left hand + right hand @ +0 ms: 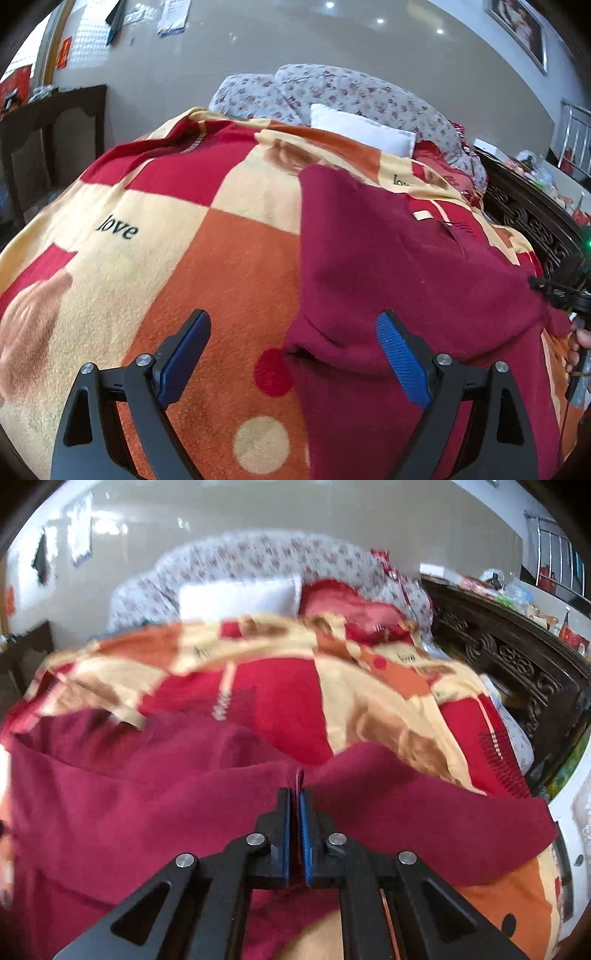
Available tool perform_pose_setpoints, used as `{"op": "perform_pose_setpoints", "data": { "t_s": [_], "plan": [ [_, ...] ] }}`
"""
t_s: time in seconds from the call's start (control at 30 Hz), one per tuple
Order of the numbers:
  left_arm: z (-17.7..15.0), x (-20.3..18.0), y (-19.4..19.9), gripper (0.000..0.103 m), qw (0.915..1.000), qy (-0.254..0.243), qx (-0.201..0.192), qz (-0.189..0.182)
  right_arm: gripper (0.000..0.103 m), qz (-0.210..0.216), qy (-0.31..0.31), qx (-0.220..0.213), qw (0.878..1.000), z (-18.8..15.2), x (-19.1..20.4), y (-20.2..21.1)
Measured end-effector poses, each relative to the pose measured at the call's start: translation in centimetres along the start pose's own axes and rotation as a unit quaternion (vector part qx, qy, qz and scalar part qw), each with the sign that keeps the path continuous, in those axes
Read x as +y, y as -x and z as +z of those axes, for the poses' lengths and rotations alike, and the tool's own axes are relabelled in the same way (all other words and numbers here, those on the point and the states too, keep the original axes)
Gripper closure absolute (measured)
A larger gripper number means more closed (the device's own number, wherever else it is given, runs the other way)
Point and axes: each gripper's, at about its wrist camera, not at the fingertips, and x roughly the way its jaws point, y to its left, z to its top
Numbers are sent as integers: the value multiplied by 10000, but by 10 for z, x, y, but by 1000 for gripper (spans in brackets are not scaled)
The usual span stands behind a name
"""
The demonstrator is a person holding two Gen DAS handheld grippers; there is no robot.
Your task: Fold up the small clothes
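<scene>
A dark red garment (399,266) lies spread on the patterned blanket (207,266) of a bed. My left gripper (293,332) is open just above the garment's left edge, its right finger over the cloth and its left finger over the blanket. In the right wrist view my right gripper (295,797) is shut on a pinched fold of the dark red garment (147,782) and holds that edge raised. The right gripper also shows at the far right edge of the left wrist view (569,295), at the garment's right side.
The blanket (369,709) covers the whole bed. A white pillow (362,129) and a floral quilt (332,88) lie at the head. A dark carved bed frame (532,218) runs along the right, and a dark wooden cabinet (48,122) stands at the left.
</scene>
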Motion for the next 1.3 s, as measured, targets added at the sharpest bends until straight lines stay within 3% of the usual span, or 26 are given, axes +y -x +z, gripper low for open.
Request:
{"op": "perform_pose_setpoints", "data": {
  "t_s": [0.03, 0.07, 0.1, 0.2, 0.27, 0.33, 0.43, 0.53, 0.57, 0.67, 0.77, 0.87, 0.97, 1.07, 1.1, 1.17, 1.23, 1.3],
  "plan": [
    [0, 0, -1, 12, 10000, 8, 25, -7, 87, -46, -21, -42, 10000, -2, -3, 2],
    [0, 1, -2, 12, 10000, 35, 58, -6, 72, -131, -82, -142, 9998, -4, -8, 10],
    [0, 3, -4, 12, 9999, 90, 107, -21, 67, -208, -191, -267, 9992, -7, -13, 24],
    [1, 3, -7, 12, 9998, 120, 152, -81, 66, 215, -348, -508, 9979, -19, -16, 47],
    [1, 0, -8, 12, 9998, 42, 151, -114, 66, 452, -46, -187, 9988, -28, -2, 37],
    [0, -1, -10, 12, 9997, 17, 192, -137, 61, 366, 20, 167, 9992, -38, 1, 18],
    [2, 1, -14, 12, 9994, 92, 345, -33, 57, 947, -792, 15, 9923, -43, -33, 31],
    [8, -3, -7, 12, 9985, 293, 442, -111, 25, 1003, -1556, -131, 9826, -56, -81, 46],
    [11, -7, -2, 12, 9981, 364, 427, -255, 24, 921, -1752, -162, 9801, -61, -98, 48],
    [18, -29, -2, 12, 9971, 269, 627, -347, 24, 629, -2499, 41, 9662, -81, -159, 38],
    [20, -50, -16, 12, 9953, 96, 889, -361, 24, 563, -3704, 168, 9270, -105, -223, 17],
    [21, -65, -35, 12, 9948, 17, 1001, -200, 24, 710, -4395, 64, 8954, -118, -253, -2],
    [19, -67, -46, 12, 9944, 144, 1044, -113, 24, 670, -4654, -145, 8824, -116, -270, -19],
    [16, -66, -50, 11, 9950, 206, 974, -75, 24, 591, -4730, -424, 8781, -109, -278, -28],
    [14, -65, -52, 11, 9955, 176, 924, -62, 35, 585, -4739, -490, 8773, -106, -280, -32],
    [11, -67, -52, 9, 9962, 70, 871, -46, 75, 603, -4718, -457, 8784, -101, -284, -38],
    [8, -73, -52, 8, 9964, -145, 830, 29, 90, 645, -4735, -535, 8768, -109, -293, -30],
    [8, -76, -53, 7, 9962, -231, 833, 59, 92, 672, -4649, -827, 8789, -109, -293, -13]
  ]
}}
